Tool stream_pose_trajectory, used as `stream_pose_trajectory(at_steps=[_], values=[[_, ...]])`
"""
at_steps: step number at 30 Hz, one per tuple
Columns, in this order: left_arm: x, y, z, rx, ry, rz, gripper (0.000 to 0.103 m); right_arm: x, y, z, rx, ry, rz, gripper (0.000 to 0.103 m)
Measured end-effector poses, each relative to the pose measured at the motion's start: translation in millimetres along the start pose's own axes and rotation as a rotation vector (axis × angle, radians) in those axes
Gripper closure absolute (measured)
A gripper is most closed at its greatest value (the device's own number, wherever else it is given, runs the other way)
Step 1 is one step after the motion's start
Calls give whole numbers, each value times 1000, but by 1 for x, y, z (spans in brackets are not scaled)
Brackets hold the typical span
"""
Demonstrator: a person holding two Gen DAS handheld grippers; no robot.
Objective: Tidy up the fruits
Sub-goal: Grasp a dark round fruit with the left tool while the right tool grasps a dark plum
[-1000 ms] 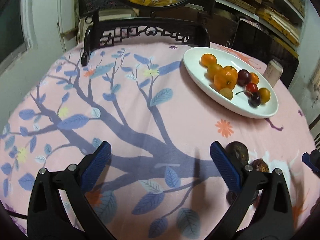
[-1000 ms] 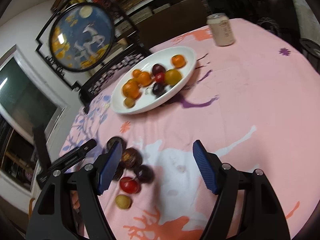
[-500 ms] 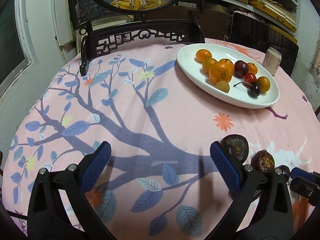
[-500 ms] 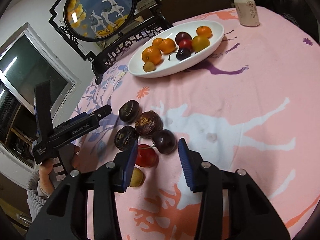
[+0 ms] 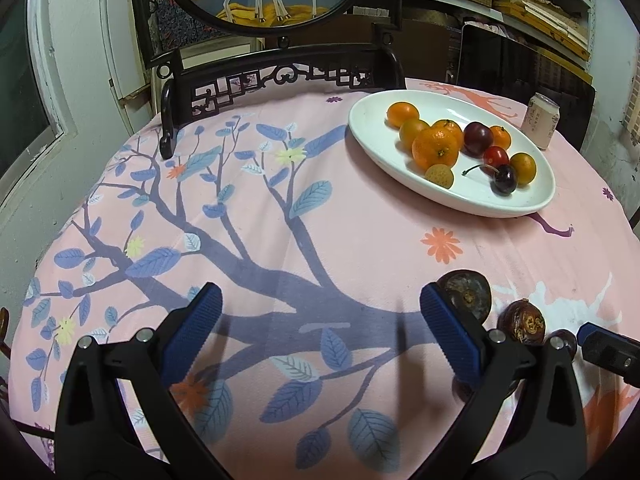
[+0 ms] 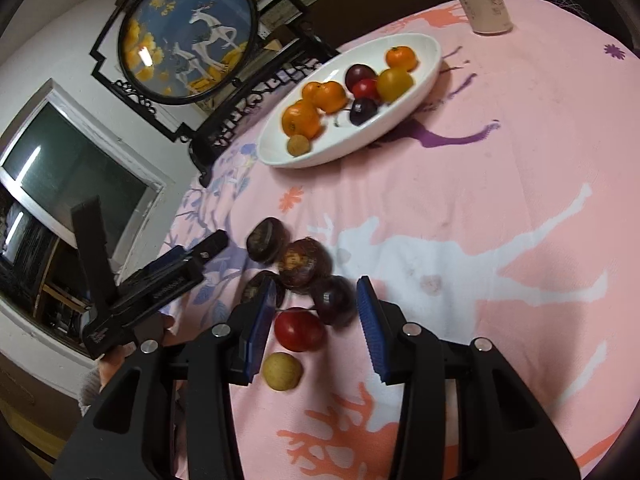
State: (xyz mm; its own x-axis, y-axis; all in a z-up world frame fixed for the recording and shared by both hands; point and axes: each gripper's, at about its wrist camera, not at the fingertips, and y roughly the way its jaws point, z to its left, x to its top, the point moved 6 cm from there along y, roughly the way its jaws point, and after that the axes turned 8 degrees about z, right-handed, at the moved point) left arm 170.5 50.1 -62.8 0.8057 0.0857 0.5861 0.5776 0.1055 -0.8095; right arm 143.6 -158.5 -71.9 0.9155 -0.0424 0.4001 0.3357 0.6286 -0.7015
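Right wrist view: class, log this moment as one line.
right gripper: open, jaws around red fruit and dark plum | left gripper: open, empty | white plate: holds fruit

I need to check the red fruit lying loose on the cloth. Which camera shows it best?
The right wrist view: the red fruit lies in plain sight between the open right gripper's pads. The left wrist view does not show it; only dark fruits appear there, beside the open left gripper.

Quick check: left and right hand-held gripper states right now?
Left hand-held gripper: open, holding nothing.
Right hand-held gripper: open, around the red fruit and dark plum, not gripping.
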Motion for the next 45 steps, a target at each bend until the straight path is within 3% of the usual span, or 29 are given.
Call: stream_pose_trajectory(at_steps=[6,9,18,21,23,24,25,33,35,37,39,41,45], values=[[1,0,1,-3,-7,0,2,2,9,1,-19,-2,9,60],[1,-1,-1,-1,7,1,2,-1,21,1,-11,15,48,67],[-1,-1,-11,-3,52,-1,2,2,21,-4,13,54,36,75],[-3,-2,-17,-17,75,-2,2,6,11,-1,-32,25,-8,76],[-4,-4,-23,-43,98,-15,2,11,-3,-1,-137,-26,-82,76],[-4,-5,-25,-49,109,-21,2,15,-14,0,-230,-70,-143,76],[-5,-6,-30,-55,131,-28,2,16,-19,1,-253,-83,-162,76],[-6,-2,-65,-84,277,-55,3,18,-19,-5,-216,-67,-152,76],[-6,3,-70,-103,287,-38,11,18,-19,-6,-214,-61,-152,76],[-6,11,-73,-149,289,6,37,17,-18,-5,-207,-56,-146,76],[-7,20,-77,-210,281,64,55,17,-16,-4,-202,-56,-138,76],[-7,20,-79,-242,278,63,62,16,-16,-4,-203,-54,-137,76],[-9,18,-80,-272,272,61,62,18,-16,-10,-208,-43,-139,76]])
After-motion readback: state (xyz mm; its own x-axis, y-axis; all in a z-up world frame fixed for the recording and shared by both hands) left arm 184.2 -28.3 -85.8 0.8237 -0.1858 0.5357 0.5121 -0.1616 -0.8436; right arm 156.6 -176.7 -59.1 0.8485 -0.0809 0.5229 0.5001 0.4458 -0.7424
